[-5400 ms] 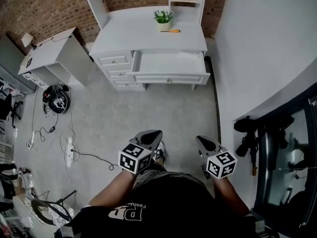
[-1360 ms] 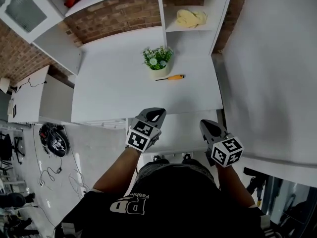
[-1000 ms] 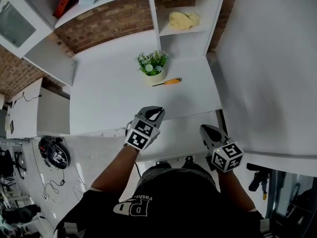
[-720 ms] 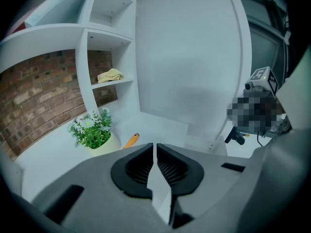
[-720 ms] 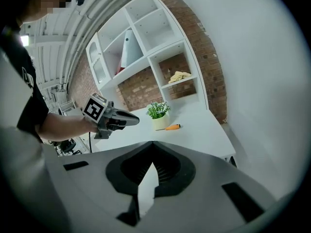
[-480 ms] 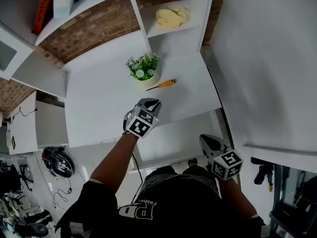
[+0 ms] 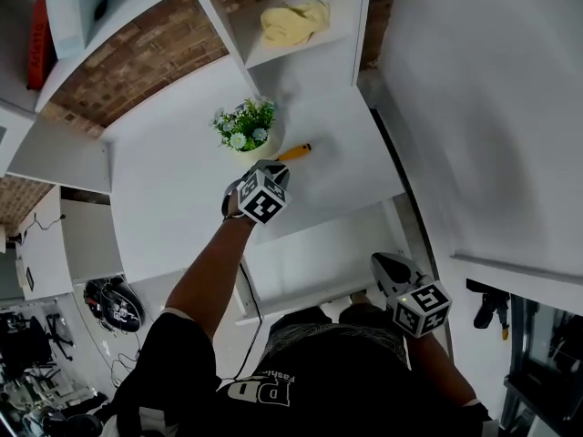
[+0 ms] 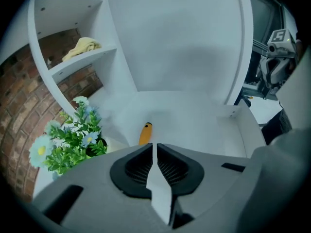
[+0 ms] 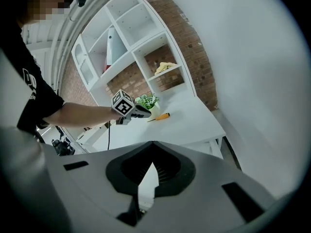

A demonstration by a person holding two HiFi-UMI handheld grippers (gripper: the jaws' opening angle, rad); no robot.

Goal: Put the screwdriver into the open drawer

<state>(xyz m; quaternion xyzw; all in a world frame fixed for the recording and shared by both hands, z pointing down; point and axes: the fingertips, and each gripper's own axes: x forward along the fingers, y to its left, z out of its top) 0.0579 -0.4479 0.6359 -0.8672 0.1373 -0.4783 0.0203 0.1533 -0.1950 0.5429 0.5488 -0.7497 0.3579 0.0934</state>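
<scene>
The screwdriver with its orange handle lies on the white desk top, just right of a potted plant. My left gripper is stretched out over the desk, shut and empty, with its tips just short of the handle. In the left gripper view the handle shows directly beyond the closed jaws of the left gripper; the shaft is hidden. The open drawer is pulled out below the desk edge. My right gripper hangs shut and empty by the drawer's right end. The right gripper view shows the screwdriver far ahead.
A yellow cloth lies in the shelf cubby behind the desk. A white wall runs along the right. The desk's left drawer stack and a side table stand at the left, with cables on the floor.
My left gripper has reached forward and down over the desk, from above the drawer to just short of the screwdriver. The right gripper has sunk slightly beside the drawer.
</scene>
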